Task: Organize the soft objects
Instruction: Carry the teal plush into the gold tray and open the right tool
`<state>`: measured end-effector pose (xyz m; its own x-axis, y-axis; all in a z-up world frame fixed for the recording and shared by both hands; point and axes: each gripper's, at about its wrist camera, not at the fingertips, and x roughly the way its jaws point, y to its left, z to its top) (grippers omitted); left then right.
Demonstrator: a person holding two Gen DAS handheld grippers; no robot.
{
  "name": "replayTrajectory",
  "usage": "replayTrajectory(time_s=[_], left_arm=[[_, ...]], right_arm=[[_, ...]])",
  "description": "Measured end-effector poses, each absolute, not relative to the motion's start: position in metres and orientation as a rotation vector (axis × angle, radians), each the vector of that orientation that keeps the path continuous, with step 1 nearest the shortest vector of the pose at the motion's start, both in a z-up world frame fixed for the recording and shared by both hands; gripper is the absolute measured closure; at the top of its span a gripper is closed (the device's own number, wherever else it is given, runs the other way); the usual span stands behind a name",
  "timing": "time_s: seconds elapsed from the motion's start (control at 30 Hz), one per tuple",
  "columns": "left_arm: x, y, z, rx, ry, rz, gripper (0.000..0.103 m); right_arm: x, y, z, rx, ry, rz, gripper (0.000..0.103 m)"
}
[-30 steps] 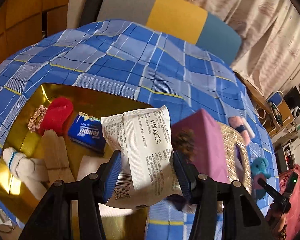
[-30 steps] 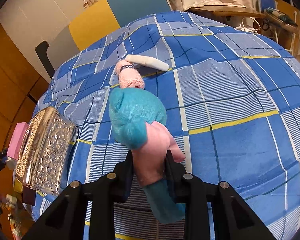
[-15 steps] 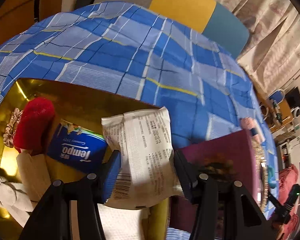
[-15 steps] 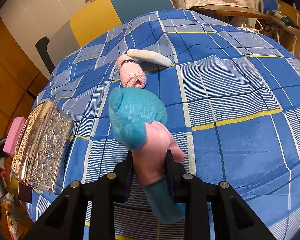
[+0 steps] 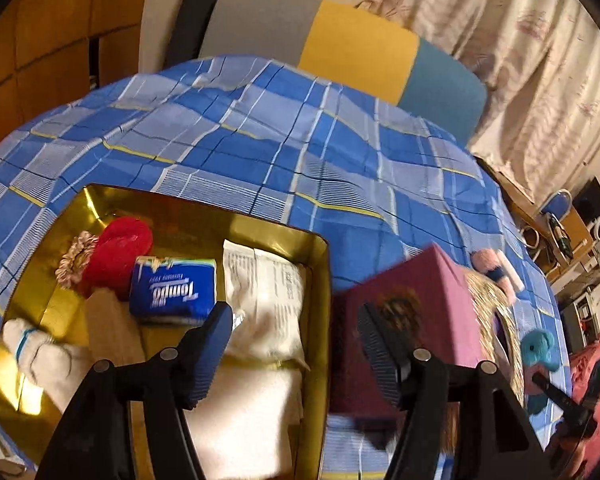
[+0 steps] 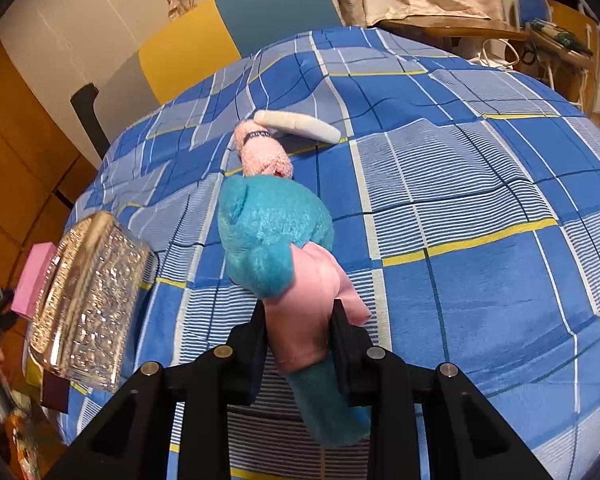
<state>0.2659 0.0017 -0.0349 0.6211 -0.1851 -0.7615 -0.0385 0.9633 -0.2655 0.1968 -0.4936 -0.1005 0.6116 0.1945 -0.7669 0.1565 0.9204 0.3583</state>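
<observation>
I am opening the left gripper [image 5: 296,344] over the gold tin [image 5: 320,280], nothing between its jaws | white packet [image 5: 264,300] lying inside, grouped with tissues [image 5: 172,292] | right gripper [image 6: 300,340] clamping the teal-pink plush [image 6: 288,256] above the bedspread [image 6: 480,184], probably awaiting its turn.

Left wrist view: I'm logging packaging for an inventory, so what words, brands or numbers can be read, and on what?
"Tempo", upside down in white, on the blue tissue pack in the gold tin.
Smaller print above it: too blurred to read.
White packet: dense printed lines, unreadable.
Nothing else carries text.
</observation>
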Motion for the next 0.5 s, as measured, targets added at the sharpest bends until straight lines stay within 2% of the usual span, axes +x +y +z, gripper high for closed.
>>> replayTrajectory(time_s=[0.27,0.5], left_arm=[[0.204,-0.020,-0.019,-0.131,0.796,-0.160,0.037],[0.173,-0.013,-0.022,-0.122,0.778,-0.171,0.037]], right_arm=[[0.171,-0.478,-0.076,0.448,0.852,0.029,0.074],[0.141,-0.448,-0.062,0.478,0.839,0.082,0.074]])
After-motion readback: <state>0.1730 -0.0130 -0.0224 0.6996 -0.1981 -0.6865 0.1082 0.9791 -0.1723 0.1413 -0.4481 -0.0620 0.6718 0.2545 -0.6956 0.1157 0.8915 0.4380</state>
